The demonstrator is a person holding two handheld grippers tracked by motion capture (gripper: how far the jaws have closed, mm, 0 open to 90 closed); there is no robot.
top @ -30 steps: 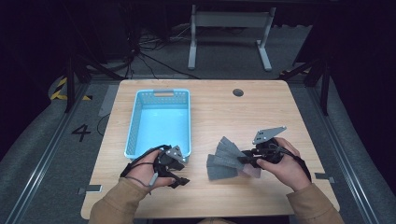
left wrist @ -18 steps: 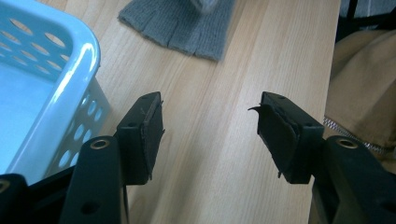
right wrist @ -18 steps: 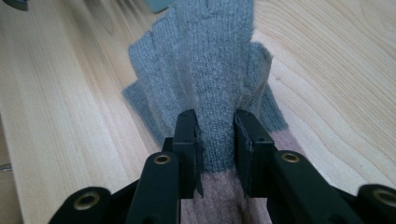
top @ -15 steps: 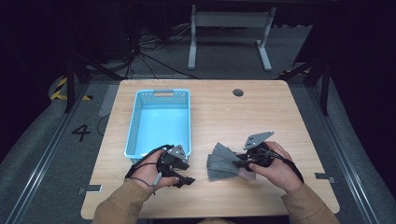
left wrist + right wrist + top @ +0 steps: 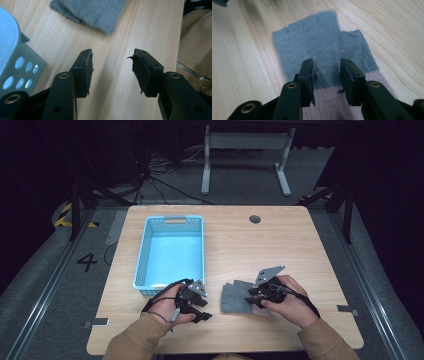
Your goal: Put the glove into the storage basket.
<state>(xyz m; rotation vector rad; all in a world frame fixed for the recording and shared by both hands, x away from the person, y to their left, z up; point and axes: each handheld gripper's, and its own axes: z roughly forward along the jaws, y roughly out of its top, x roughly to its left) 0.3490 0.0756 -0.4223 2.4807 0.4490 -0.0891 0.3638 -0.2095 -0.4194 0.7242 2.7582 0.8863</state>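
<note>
A grey cloth (image 5: 236,297) with a pinkish end lies flat on the wooden table (image 5: 280,240), near its front edge, at about four o'clock from the blue basket (image 5: 171,251). The right gripper (image 5: 252,296) sits at the cloth's three o'clock edge, low over it; in the right gripper view its jaws have just been opening and stand partly apart, pads above the fabric and not pressing on it. The left gripper (image 5: 202,310) rests at the cloth's nine o'clock side, just beside it; its jaws have just been closing, yet remain well apart over bare wood, with the cloth (image 5: 90,12) ahead at twelve o'clock.
</note>
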